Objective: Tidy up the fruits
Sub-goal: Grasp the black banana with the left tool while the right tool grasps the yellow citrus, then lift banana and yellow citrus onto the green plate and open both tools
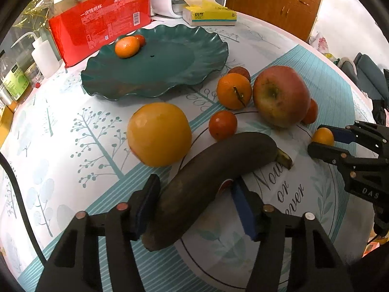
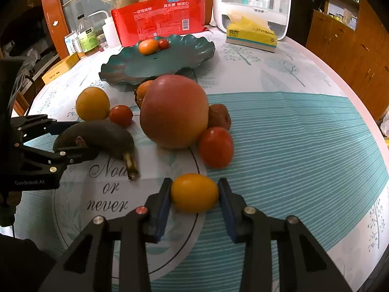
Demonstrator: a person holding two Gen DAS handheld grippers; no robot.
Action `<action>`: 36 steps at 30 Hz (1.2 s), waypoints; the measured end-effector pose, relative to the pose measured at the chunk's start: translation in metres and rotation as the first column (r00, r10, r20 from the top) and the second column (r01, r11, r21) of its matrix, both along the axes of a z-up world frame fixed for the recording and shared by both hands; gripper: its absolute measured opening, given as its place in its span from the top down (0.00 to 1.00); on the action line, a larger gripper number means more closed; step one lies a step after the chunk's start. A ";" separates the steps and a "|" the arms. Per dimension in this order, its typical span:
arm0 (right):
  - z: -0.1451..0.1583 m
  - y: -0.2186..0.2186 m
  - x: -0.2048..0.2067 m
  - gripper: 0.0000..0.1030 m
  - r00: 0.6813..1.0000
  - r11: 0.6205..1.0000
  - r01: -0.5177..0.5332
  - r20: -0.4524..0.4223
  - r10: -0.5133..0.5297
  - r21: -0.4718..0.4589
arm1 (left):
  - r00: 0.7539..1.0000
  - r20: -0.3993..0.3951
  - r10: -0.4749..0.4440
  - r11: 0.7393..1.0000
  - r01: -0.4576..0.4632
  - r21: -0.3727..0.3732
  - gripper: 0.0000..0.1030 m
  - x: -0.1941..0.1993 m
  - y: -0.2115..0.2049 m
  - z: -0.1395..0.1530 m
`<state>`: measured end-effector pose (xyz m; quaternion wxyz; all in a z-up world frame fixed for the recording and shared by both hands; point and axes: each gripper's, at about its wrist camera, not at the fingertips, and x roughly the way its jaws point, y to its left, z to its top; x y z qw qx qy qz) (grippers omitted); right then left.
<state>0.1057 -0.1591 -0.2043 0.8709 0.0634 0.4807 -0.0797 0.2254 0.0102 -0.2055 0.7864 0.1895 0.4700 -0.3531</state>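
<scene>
A dark green wavy plate [image 1: 170,77] [image 2: 184,56] holds a mandarin [image 1: 127,46] and a small red fruit [image 1: 141,39]. On the cloth lie a blackened banana [image 1: 209,180] [image 2: 97,133], a yellow orange [image 1: 159,133], a red apple [image 1: 280,95] [image 2: 173,110], a mandarin [image 1: 233,91], red tomatoes [image 1: 222,124] [image 2: 216,146] and a small yellow fruit [image 2: 194,192] [image 1: 322,136]. My left gripper [image 1: 194,199] is open, with its jaws either side of the banana. My right gripper [image 2: 194,194] has both pads touching the small yellow fruit on the table.
A red pack of paper cups [image 1: 102,22], a yellow tissue box [image 1: 209,14] [image 2: 251,35], a white appliance [image 2: 252,2], a squeeze bottle [image 1: 43,53] and jars stand at the back of the round table. A wooden cabinet [image 2: 350,56] is to the right.
</scene>
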 end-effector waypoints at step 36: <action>0.071 0.015 -0.042 0.63 0.993 0.999 0.010 0.115 -0.006 -0.039 | 0.980 0.190 0.064 0.985 -0.031 -0.172 0.72 -0.047 0.029 0.089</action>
